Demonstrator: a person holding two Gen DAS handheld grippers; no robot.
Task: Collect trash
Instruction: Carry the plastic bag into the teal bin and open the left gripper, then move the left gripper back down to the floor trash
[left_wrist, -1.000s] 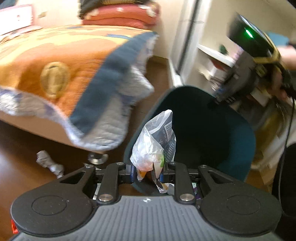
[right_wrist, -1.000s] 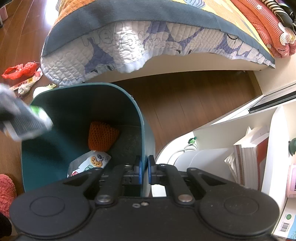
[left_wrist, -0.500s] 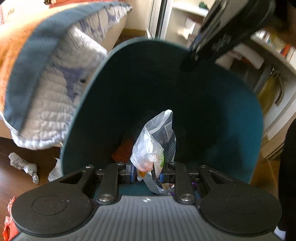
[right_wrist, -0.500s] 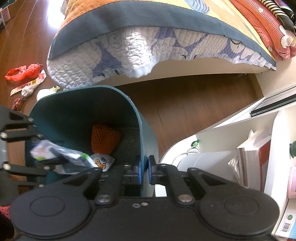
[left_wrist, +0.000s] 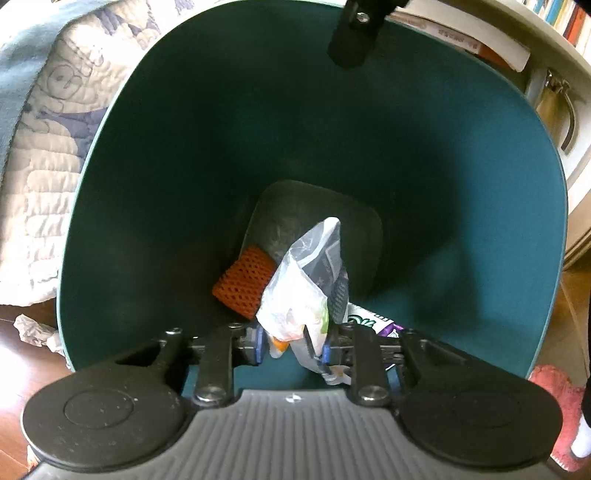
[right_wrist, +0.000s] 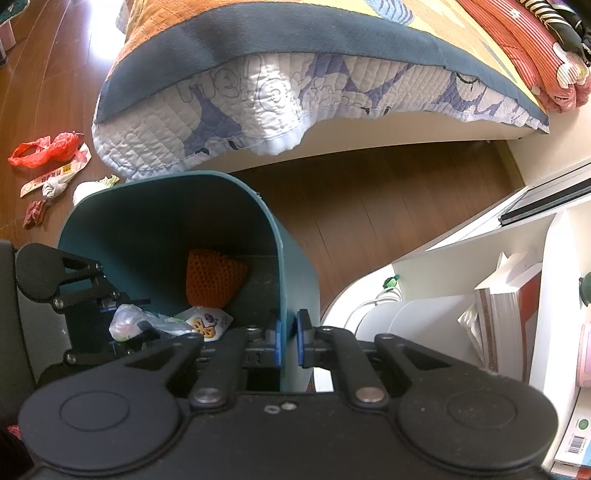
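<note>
Left claw is down inside the teal bin, jaws opening with a crumpled plastic wrapper still sitting between them; can't tell if the pads are off it yet; orange mesh and a printed packet lie at the bottom; right claw is pinched tight on the bin's wall; more scraps are on the floor beside the bed.
</note>
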